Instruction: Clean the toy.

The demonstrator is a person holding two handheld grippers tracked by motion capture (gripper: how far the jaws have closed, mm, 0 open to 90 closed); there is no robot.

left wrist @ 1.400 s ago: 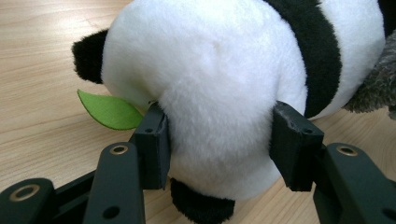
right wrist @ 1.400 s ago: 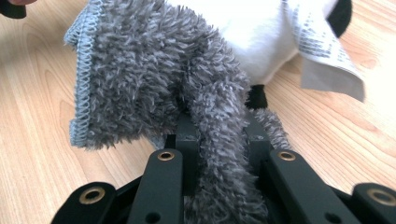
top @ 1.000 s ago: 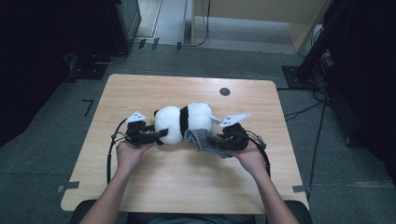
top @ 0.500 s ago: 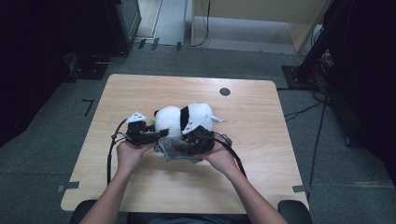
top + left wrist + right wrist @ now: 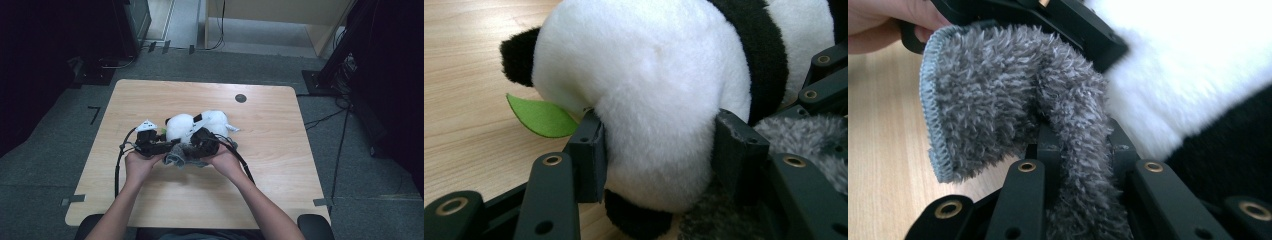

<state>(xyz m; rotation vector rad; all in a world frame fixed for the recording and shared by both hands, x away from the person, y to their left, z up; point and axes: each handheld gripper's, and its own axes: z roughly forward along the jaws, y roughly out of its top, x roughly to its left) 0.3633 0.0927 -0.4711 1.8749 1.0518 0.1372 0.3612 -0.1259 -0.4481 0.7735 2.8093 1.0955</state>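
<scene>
You are swinging the right gripper [image 5: 197,146], pinching the grey cloth [image 5: 1013,100], in against the panda [image 5: 649,95] your left gripper [image 5: 162,146] is clamping, ready for wiping.

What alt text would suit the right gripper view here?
The right claw pinches a fuzzy grey cloth that droops over its black jaws. Behind it lie a black-and-white plush panda and the wooden table.
</scene>
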